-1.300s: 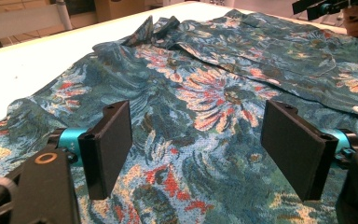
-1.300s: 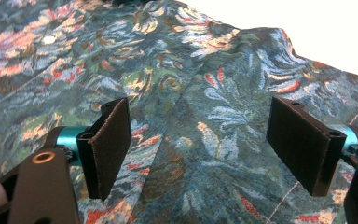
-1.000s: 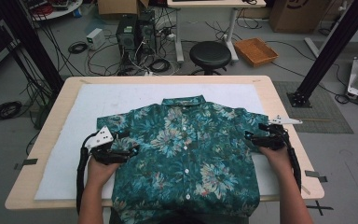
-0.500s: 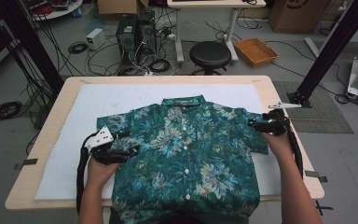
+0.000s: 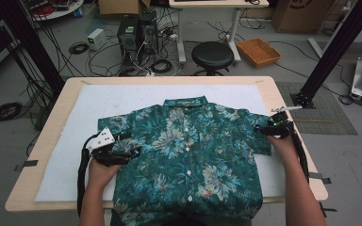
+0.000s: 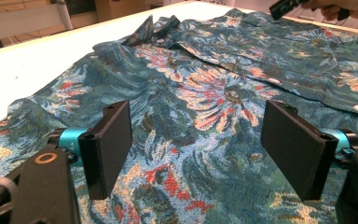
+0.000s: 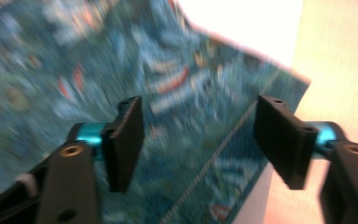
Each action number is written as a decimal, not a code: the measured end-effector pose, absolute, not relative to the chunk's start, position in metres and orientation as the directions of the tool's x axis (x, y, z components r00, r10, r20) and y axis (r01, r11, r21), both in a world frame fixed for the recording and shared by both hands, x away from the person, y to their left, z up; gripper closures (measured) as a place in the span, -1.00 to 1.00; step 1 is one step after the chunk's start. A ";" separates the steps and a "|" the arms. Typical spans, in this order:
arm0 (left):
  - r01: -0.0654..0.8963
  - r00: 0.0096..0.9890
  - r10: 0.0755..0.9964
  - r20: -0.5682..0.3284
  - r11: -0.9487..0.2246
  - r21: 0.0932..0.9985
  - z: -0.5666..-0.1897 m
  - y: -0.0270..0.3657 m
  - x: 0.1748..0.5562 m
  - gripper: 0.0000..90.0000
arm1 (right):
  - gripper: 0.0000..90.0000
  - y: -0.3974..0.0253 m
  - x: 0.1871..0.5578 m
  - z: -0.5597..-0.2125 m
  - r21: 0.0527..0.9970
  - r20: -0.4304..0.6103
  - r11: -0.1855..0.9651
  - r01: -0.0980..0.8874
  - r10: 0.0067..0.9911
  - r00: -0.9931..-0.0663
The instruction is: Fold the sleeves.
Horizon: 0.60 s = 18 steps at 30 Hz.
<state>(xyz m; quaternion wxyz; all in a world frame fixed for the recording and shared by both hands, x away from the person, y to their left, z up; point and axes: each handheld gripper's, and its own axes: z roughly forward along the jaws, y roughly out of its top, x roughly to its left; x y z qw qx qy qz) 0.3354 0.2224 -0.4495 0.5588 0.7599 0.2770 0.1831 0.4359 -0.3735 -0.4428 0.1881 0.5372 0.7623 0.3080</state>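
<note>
A teal floral short-sleeved shirt [image 5: 188, 150] lies flat and buttoned on the white mat [image 5: 108, 101], collar toward the far side. My left gripper [image 5: 127, 145] stands open over the shirt's left sleeve area; in the left gripper view [image 6: 196, 149] its jaws are wide apart with cloth [image 6: 205, 93] beneath them and nothing between. At the shirt's right sleeve, my right gripper [image 5: 264, 128] is held open; the right gripper view [image 7: 198, 135] is blurred and shows the sleeve hem [image 7: 223, 144] under the parted jaws, near the table's right edge.
The wooden table [image 5: 52, 136] carries the white mat. Behind it on the floor are a black stool [image 5: 212, 54], computer towers [image 5: 134, 33], cables and an orange tray [image 5: 258, 51]. A black frame post [image 5: 332, 52] rises at the right.
My right gripper has moved outward and farther back, from over the shirt's right side to the right sleeve. The left gripper has stayed in place.
</note>
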 end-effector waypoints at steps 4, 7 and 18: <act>0.217 0.779 0.626 -0.032 -0.222 0.951 -0.449 0.222 0.335 -0.44 | -0.11 -0.374 0.432 -0.446 0.696 0.019 0.240 0.677 0.936 -0.351; 0.217 0.779 0.626 -0.032 -0.222 0.951 -0.450 0.222 0.335 -0.44 | -0.06 -0.376 0.431 -0.447 0.710 0.027 0.230 0.666 0.935 -0.353; 0.217 0.776 0.630 -0.028 -0.226 0.950 -0.449 0.222 0.335 -0.44 | 0.22 -0.381 0.425 -0.449 0.728 0.015 0.228 0.647 0.938 -0.347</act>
